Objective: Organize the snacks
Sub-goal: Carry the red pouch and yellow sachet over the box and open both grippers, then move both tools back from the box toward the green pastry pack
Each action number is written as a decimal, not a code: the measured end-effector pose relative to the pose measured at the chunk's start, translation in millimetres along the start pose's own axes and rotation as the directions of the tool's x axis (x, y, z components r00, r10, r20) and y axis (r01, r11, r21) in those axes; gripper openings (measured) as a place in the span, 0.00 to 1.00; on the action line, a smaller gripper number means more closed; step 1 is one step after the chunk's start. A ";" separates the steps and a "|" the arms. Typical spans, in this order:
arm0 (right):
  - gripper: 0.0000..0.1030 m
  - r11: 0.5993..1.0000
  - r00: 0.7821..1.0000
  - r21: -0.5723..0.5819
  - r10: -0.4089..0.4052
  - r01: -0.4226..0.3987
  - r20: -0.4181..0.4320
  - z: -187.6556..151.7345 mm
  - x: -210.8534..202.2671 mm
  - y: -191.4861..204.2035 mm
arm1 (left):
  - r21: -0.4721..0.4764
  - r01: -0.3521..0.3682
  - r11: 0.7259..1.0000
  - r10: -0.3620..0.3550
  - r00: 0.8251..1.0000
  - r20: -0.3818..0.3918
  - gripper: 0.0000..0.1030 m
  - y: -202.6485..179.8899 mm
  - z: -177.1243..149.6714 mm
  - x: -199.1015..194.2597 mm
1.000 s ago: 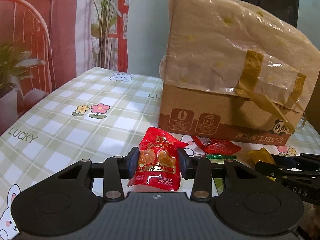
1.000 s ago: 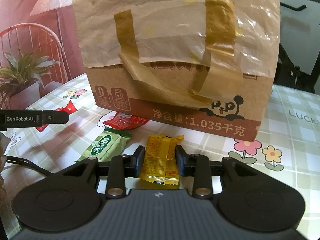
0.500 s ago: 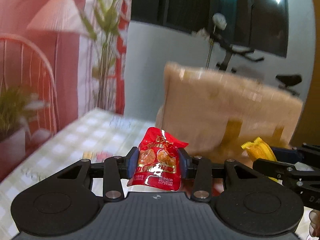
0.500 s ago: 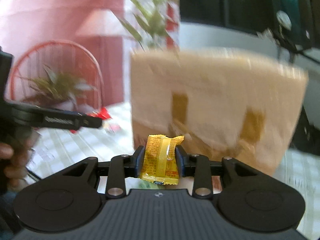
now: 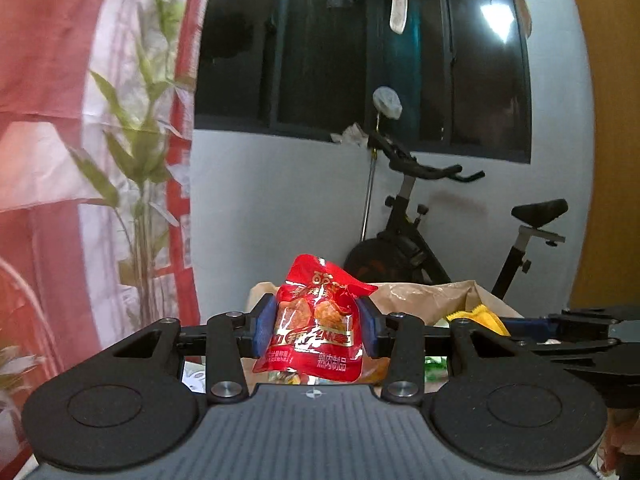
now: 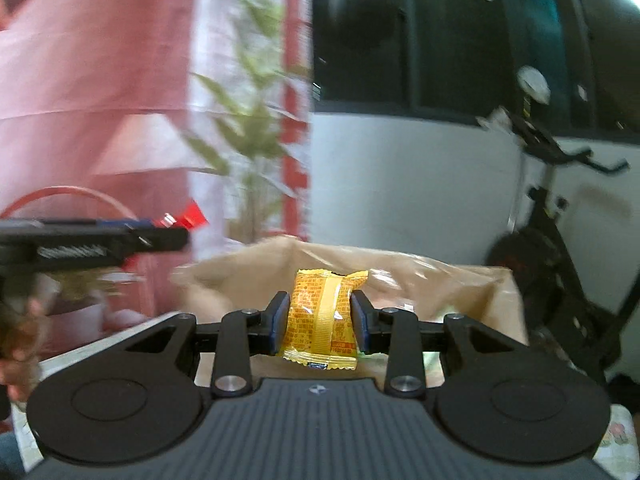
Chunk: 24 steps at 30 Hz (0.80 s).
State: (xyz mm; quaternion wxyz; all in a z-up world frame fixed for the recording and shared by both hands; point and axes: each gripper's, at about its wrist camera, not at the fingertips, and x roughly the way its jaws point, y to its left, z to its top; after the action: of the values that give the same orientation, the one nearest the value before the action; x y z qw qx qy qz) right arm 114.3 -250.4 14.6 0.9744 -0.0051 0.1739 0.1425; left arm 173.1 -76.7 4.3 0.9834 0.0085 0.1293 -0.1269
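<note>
My left gripper [image 5: 316, 330] is shut on a red snack packet [image 5: 316, 320] and holds it high, level with the open top of the brown cardboard box [image 5: 424, 300]. My right gripper [image 6: 320, 322] is shut on a yellow snack packet [image 6: 322, 320] and holds it just before the box's open top [image 6: 400, 276]. The yellow packet [image 5: 482, 317] and right gripper also show at the right of the left wrist view. The left gripper with its red packet [image 6: 188, 216] shows at the left of the right wrist view. The box's inside is mostly hidden.
An exercise bike [image 5: 440, 224] stands behind the box by the pale wall. A red-and-white curtain with a plant print [image 5: 120, 160] hangs on the left. A corner of the checked tablecloth [image 6: 616, 436] shows at lower right.
Both grippers have risen from the table with their packets to the level of the box's open top. The table and the loose packets on it have dropped out of sight.
</note>
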 end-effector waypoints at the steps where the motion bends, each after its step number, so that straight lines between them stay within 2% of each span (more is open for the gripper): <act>1: 0.34 1.000 1.000 0.017 -0.016 0.016 -0.015 1.6 5.1 -8.1 | 0.000 0.005 1.000 -0.005 1.000 -0.017 0.45 -1.4 1.7 8.9; 4: 0.34 0.997 0.997 0.042 -0.065 0.068 -0.051 4.7 15.4 -24.6 | 0.014 0.009 1.000 -0.008 0.998 -0.061 0.46 -9.4 2.1 35.5; 9: 0.38 0.989 0.988 0.077 -0.116 0.124 -0.101 2.3 21.1 -42.9 | -0.007 0.027 1.000 -0.028 0.987 -0.157 0.59 -8.1 -6.3 63.5; 10: 0.42 0.989 0.988 0.082 -0.112 0.121 -0.105 1.1 20.2 -44.3 | -0.006 0.024 1.000 -0.024 0.985 -0.169 0.67 -4.9 -7.7 66.1; 11: 0.50 0.989 0.988 0.083 -0.112 0.121 -0.104 -0.2 18.0 -44.9 | -0.006 0.017 1.000 -0.018 0.985 -0.173 0.70 -2.7 -9.3 66.3; 12: 0.53 0.990 0.989 0.081 -0.110 0.119 -0.098 -1.7 15.8 -43.4 | -0.011 0.012 1.000 -0.014 0.985 -0.171 0.70 -0.5 -11.6 64.0; 16: 0.54 0.993 0.994 0.075 -0.080 0.086 -0.073 -2.2 3.3 -38.2 | -0.075 0.037 0.996 -0.050 0.984 -0.173 0.70 16.6 -15.6 47.6; 24: 0.54 0.999 1.000 0.030 -0.027 0.027 -0.010 -7.7 -26.9 -11.3 | -0.062 0.035 0.997 -0.043 0.992 -0.120 0.70 30.8 -14.4 -1.3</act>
State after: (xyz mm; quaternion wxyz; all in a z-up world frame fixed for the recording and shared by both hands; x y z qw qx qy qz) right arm 90.6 -269.1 16.0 0.9754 0.0066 0.1804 0.1267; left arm 176.0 -45.8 -9.8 0.9709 -0.0156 0.1925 -0.1414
